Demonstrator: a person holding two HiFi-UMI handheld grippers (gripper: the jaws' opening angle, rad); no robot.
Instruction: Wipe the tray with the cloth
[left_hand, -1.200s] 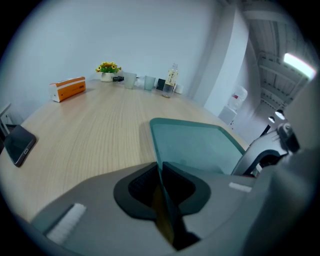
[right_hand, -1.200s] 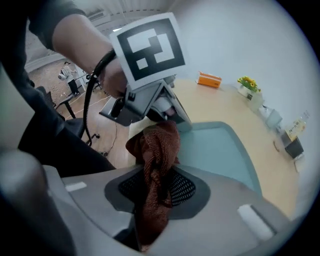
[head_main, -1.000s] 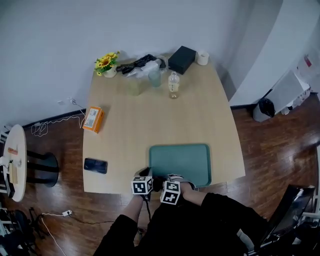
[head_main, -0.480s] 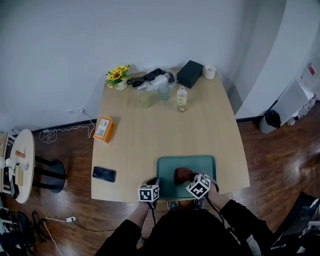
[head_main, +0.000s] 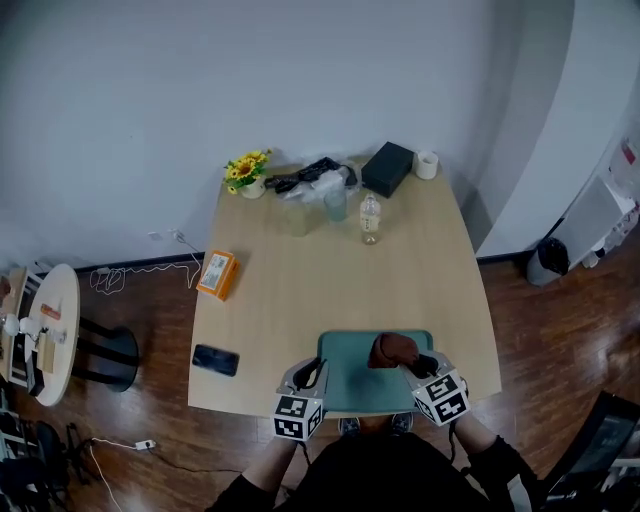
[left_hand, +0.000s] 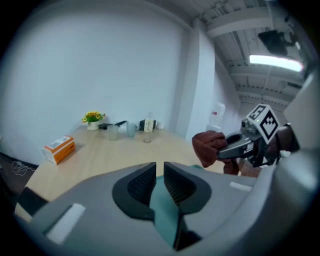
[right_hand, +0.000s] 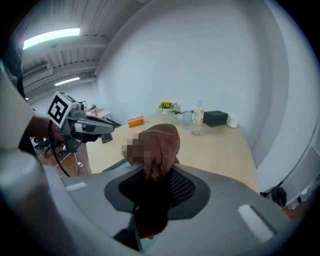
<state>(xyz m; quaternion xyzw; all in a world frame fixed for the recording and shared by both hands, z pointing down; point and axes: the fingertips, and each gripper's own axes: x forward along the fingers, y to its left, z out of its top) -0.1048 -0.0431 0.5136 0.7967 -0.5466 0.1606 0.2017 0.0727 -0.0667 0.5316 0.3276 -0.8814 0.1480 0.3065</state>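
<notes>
Hanging from the right gripper (head_main: 416, 359), the brown cloth (head_main: 393, 350) is bunched over the far right corner of the green tray (head_main: 355, 378); those tongs are clamped on it. The tray lies at the table's (head_main: 300, 285) near edge. At the tray's left near corner, the left gripper (head_main: 310, 373) has its tongs almost together, just starting to part, gripping nothing. A black phone (head_main: 216, 360) and an orange box (head_main: 217, 275) sit by the left edge, and a bottle (head_main: 370, 218) stands near the far edge.
</notes>
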